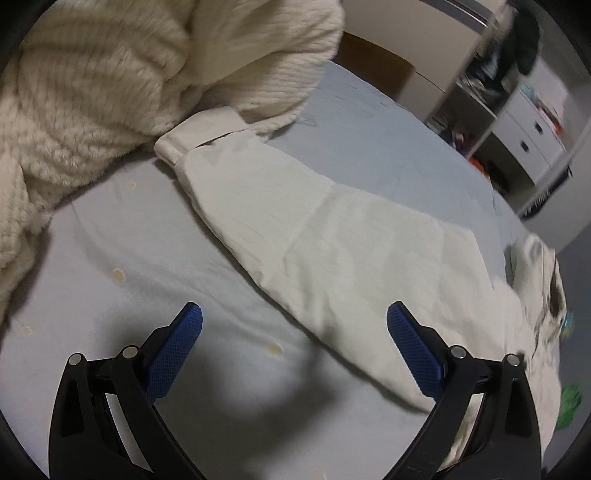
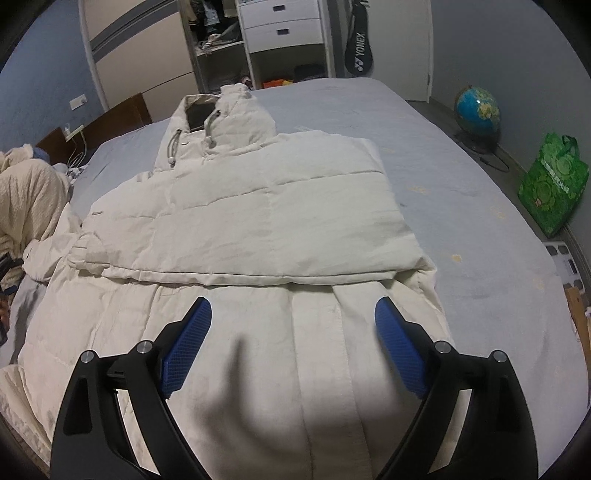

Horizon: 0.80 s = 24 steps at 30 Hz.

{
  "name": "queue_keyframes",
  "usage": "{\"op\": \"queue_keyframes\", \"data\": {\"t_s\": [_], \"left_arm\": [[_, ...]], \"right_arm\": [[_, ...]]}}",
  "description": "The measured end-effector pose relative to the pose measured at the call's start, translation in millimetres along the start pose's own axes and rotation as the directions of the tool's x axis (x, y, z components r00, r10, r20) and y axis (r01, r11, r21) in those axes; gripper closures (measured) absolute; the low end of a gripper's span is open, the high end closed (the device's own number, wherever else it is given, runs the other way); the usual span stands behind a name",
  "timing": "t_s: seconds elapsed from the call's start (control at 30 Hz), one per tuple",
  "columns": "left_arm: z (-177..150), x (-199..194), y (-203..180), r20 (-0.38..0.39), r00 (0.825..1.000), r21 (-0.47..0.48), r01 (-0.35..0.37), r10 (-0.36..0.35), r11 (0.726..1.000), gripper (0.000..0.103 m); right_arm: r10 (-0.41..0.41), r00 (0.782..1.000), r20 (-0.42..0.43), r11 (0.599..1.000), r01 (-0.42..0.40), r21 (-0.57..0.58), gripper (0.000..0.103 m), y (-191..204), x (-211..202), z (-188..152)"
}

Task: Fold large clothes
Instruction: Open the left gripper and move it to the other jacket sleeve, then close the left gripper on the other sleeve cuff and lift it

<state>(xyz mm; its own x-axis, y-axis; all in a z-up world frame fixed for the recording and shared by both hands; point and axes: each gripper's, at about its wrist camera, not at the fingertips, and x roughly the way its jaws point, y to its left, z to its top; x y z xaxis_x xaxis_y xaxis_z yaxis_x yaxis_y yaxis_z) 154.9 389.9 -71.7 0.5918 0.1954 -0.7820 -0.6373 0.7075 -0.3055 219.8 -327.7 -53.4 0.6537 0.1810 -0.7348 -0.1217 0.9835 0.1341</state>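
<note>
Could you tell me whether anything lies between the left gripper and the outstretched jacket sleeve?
Nothing visible does. The left gripper is open over bare blue sheet, and the sleeve lies flat just ahead. The fluffy blanket overlaps only the far cuff.

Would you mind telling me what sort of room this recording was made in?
Most likely a bedroom: the puffer jacket lies on a bed with a wooden headboard, and an open wardrobe with white drawers stands beyond.

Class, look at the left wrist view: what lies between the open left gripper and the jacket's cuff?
In the left wrist view, bare blue bedsheet and the jacket's sleeve lie between the left gripper and the cuff.
</note>
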Motion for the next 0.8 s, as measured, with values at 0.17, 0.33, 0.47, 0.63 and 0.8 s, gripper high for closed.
{"op": "queue_keyframes", "data": {"t_s": [0.17, 0.33, 0.47, 0.63, 0.8], "left_arm": [[4, 30, 13, -0.056, 0.998, -0.054, -0.003, 0.000, 0.999, 0.012], [4, 47, 4, -0.045, 0.999, -0.001, -0.021, 0.021, 1.000, 0.022], [8, 57, -3, -0.024, 0.998, 0.024, -0.054, 0.055, 0.998, 0.025], [14, 61, -7, -0.021, 0.996, 0.022, -0.086, 0.086, 0.996, 0.077], [18, 48, -18, 0.003, 0.997, 0.084, -0.071, 0.071, 0.994, 0.096]], "right_arm": [[0.009, 1.000, -0.009, 1.000, -0.009, -0.028, 0.017, 5, 4, 0], [0.016, 0.999, -0.034, 1.000, -0.016, 0.002, 0.017, 0, 13, 1], [0.020, 0.999, -0.036, 1.000, -0.020, 0.003, 0.017, 2, 14, 0], [0.019, 0.999, -0.051, 1.000, -0.020, -0.014, 0.017, 6, 19, -1], [0.027, 0.998, -0.054, 1.000, -0.028, -0.010, 0.017, 6, 21, -1]]}}
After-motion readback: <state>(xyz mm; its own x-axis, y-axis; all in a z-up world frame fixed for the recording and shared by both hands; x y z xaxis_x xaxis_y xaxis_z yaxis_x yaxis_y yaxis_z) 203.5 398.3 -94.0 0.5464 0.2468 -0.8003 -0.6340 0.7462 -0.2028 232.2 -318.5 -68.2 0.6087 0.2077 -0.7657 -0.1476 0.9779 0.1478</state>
